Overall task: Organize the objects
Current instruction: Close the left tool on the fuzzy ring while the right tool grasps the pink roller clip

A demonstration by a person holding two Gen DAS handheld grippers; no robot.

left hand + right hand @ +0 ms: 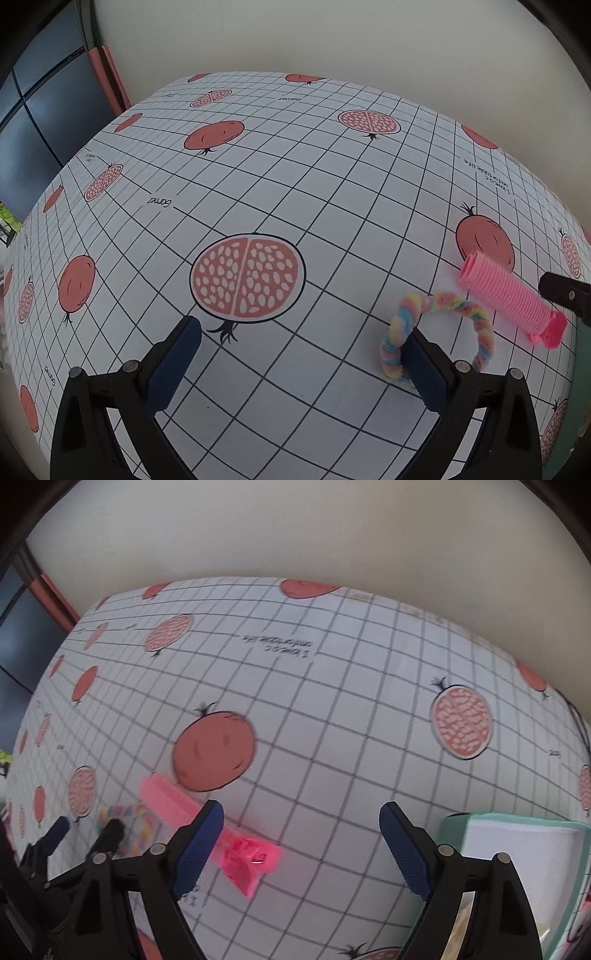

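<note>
A: Where is the pink ribbed tube (173, 805) lying relative to the right tongs (301, 829)?

B: It's lying on the bench (332, 701), just left of them, partly behind the left finger, its long axis running diagonally from upper left to lower right. The jaws are standing wide, holding nothing.

A: And the left tongs (303, 354)?

B: Also gaping, empty, with the pastel fuzzy ring (436, 332) looping around the right finger. The right hand is sitting nearer the tube; the mint box (517, 849) is waiting to its right.
</note>
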